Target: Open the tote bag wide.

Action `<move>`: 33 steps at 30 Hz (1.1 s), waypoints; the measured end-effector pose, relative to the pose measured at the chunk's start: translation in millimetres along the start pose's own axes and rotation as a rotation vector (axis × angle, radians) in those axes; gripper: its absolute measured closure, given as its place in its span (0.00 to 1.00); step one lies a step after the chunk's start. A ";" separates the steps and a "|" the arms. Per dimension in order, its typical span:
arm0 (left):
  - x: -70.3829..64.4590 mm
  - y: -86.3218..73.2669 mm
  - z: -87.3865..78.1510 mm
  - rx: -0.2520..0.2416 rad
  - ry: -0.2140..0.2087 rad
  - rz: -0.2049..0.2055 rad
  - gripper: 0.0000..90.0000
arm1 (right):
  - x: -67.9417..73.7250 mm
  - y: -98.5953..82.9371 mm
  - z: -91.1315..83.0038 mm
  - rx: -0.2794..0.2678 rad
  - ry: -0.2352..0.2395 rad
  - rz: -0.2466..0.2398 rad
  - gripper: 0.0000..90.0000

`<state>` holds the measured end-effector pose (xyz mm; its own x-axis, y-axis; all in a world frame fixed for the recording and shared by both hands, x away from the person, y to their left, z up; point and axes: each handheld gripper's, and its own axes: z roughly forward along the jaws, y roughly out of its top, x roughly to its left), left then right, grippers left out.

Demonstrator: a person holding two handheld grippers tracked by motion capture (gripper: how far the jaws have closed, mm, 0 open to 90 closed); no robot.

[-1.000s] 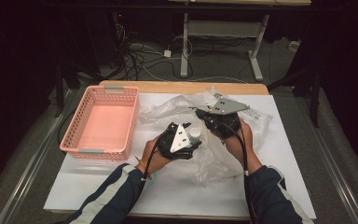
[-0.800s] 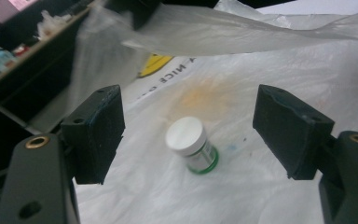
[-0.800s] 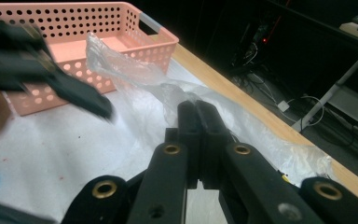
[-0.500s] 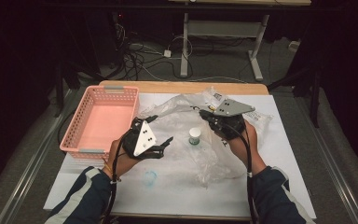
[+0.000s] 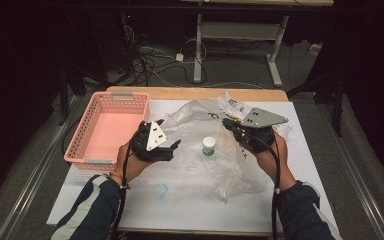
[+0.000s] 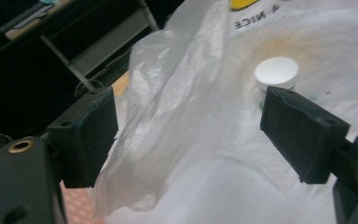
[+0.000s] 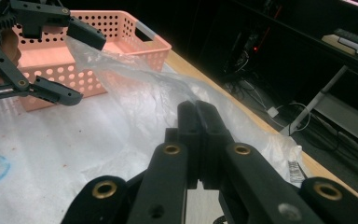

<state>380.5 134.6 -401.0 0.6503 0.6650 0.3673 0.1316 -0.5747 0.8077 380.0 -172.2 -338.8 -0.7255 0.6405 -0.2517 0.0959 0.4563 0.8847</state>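
Note:
A clear plastic bag (image 5: 219,159) lies crumpled across the white table cover. On it stands a small white-capped bottle (image 5: 209,146), upright between my two grippers. My left gripper (image 5: 174,149) hovers left of the bottle, open, holding nothing. In the left gripper view its pads (image 6: 86,135) frame a raised fold of the bag (image 6: 168,102), with the bottle cap (image 6: 276,72) beyond the right pad. My right gripper (image 5: 228,123) is shut on the bag's upper edge; in the right gripper view its jaws (image 7: 198,119) pinch the film (image 7: 135,84), and the open left gripper (image 7: 86,69) shows farther off.
A pink perforated basket (image 5: 82,135) sits at the table's left, its rim (image 7: 142,35) visible behind the left gripper. A blue stain (image 5: 161,190) marks the cover near the front. The wooden table edge (image 5: 190,93) runs along the back, with dark floor and cables beyond.
My left gripper has let go of the bottle and drawn back to the left, open. The bottle now stands uncovered on the bag. The right gripper stays where it was.

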 end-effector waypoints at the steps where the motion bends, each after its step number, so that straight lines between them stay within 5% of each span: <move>1: 1.6 -0.1 -0.2 0.003 0.007 -0.003 0.21 | -0.1 0.0 -0.1 0.000 0.001 -0.003 1.00; 9: 18.9 -2.7 0.2 0.051 0.050 -0.035 0.26 | 0.9 1.1 -1.9 0.000 0.002 -0.011 1.00; 16: 23.1 -6.1 5.7 0.125 0.045 -0.001 0.39 | 2.6 2.6 -3.6 -0.006 0.007 -0.016 1.00; 33: 28.8 -9.9 5.5 0.124 0.012 -0.004 0.57 | 1.1 2.8 -5.2 -0.009 0.004 -0.014 1.00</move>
<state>402.0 156.9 -401.0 0.6407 0.6724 0.3706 0.2261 -0.6265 0.7459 375.9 -173.5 -334.6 -0.7295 0.6314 -0.2629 0.0794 0.4599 0.8844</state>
